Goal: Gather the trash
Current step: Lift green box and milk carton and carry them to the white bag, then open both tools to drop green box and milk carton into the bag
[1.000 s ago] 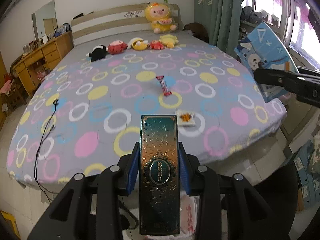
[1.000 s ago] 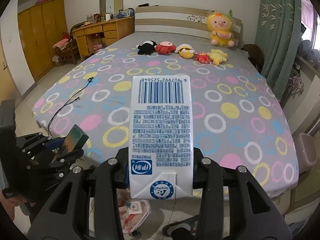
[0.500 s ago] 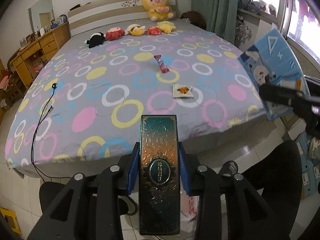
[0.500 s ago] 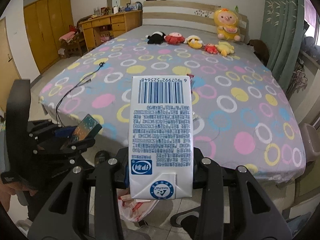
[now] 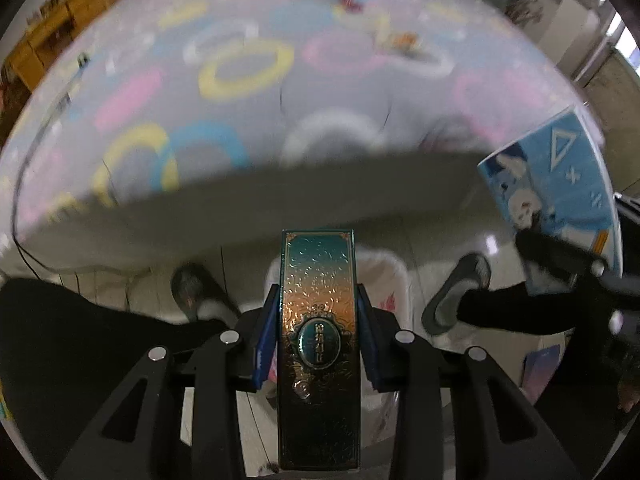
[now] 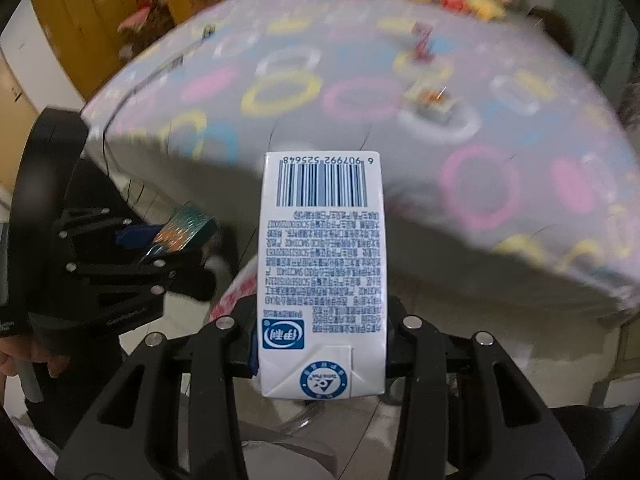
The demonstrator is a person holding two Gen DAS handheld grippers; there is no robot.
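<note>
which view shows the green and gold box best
The left wrist view. There the green and gold box fills the centre, its long patterned face toward the camera, clamped between the left gripper jaws. The right wrist view shows only one slanted end of it, small and off to the side.

A plastic bag [image 5: 384, 280] sits on the floor before the bed [image 5: 240, 128], between two slippered feet [image 5: 456, 296], with two wrappers [image 6: 430, 100] on the bed

Dim indoor light, heavy motion blur, fisheye-bent edges
</note>
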